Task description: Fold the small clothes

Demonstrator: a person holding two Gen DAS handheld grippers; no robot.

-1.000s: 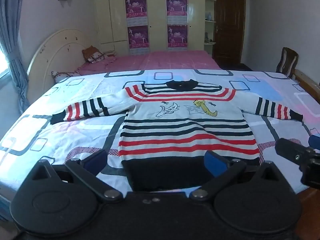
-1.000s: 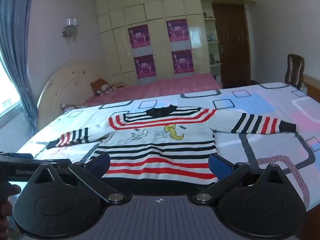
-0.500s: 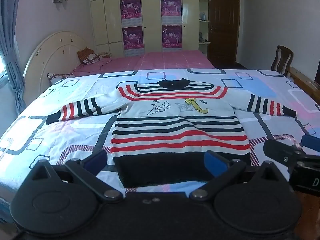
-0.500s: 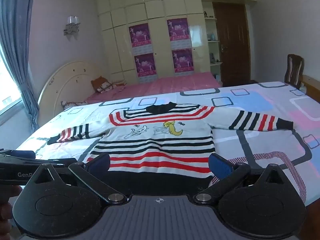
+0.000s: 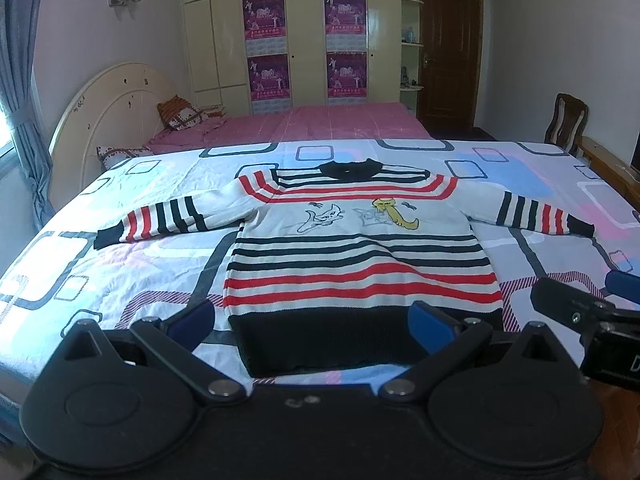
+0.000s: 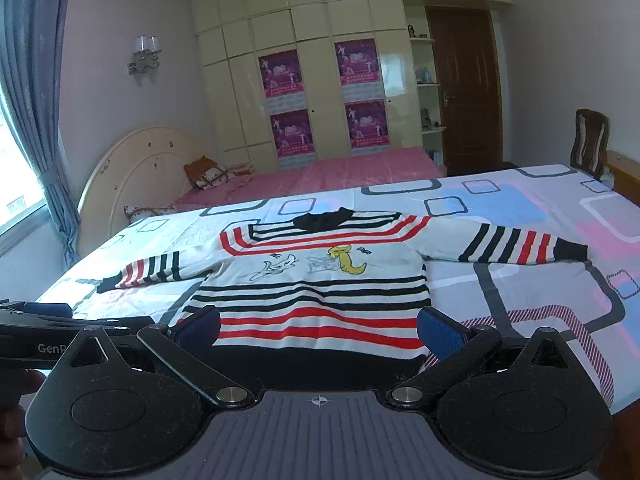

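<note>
On bedsheet [image 5: 132, 280]: sweater [image 5: 360, 256] flat, collar far, sleeves L-R; both tongs [image 5: 312, 320] [image 6: 318, 326] wide apart, empty.

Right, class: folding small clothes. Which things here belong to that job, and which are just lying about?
Belongs to the job:
striped sweater
left gripper
right gripper
patterned bedsheet

Just lying about:
pillow
wooden chair
posters

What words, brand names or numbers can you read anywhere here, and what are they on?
"GenR", cut off: on the black left gripper body, right wrist view.
"D", cut off: on the black right gripper body, left wrist view.
Four purple posters on the cream wardrobe doors: print too small to read.
Striped knit sweater: cartoon drawings only, no words.
</note>
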